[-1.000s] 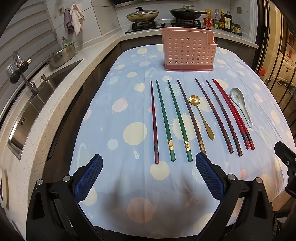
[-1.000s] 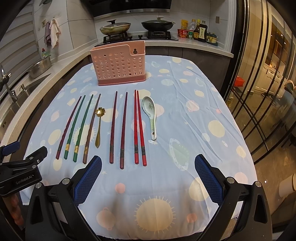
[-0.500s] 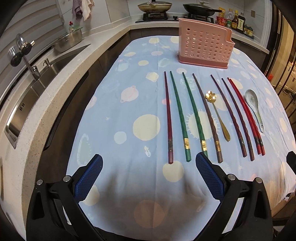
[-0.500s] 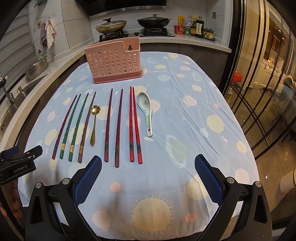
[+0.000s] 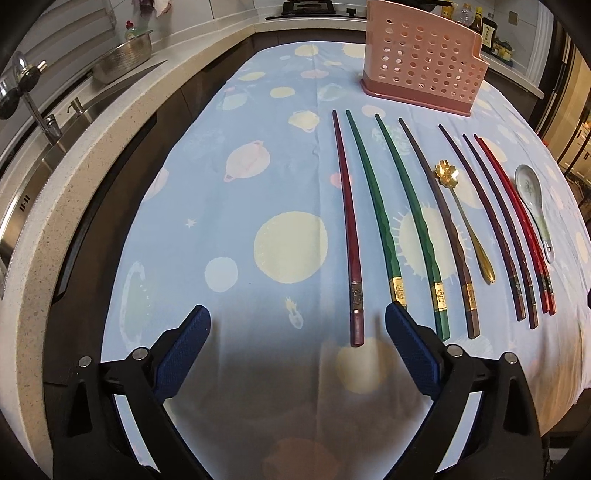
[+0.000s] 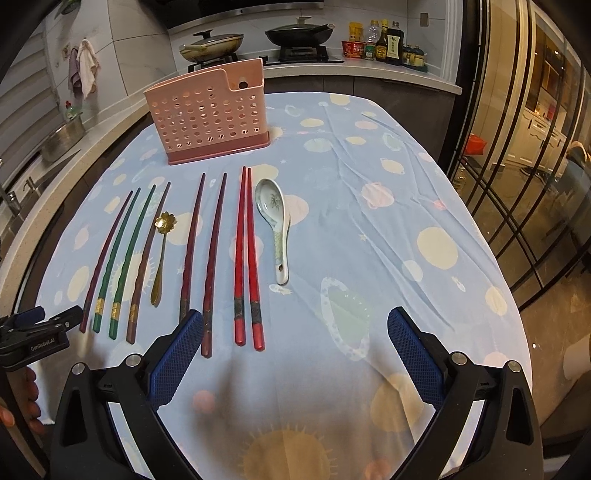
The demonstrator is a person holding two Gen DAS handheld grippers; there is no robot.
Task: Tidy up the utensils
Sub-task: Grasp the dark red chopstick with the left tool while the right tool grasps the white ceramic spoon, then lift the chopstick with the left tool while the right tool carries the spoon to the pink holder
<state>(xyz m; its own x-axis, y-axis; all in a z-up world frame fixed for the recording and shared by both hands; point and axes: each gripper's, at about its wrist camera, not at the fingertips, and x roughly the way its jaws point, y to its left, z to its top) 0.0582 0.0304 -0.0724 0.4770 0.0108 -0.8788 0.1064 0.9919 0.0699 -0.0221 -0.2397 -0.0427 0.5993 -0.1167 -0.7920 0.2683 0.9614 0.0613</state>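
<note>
Several chopsticks lie in a row on the blue tablecloth: a maroon one [image 5: 349, 221] at the left, a green pair [image 5: 376, 206], dark brown ones [image 6: 213, 254] and a red pair [image 6: 245, 251]. A gold flower spoon [image 5: 461, 218] and a white ceramic spoon [image 6: 275, 225] lie among them. A pink perforated utensil holder [image 6: 210, 114] stands behind them. My left gripper [image 5: 297, 326] is open and empty, low over the cloth beside the maroon chopstick's handle end. My right gripper [image 6: 295, 332] is open and empty near the red pair's handle ends.
A counter with a sink and faucet [image 5: 37, 118] runs along the left. A metal bowl [image 5: 125, 55] sits on it. Pans on a stove [image 6: 295, 33] and sauce bottles [image 6: 388, 44] stand at the back. Glass doors [image 6: 524, 147] lie to the right.
Both grippers have moved forward and lower toward the chopsticks' handle ends. The left gripper has shifted left of the row. Nothing has been picked up.
</note>
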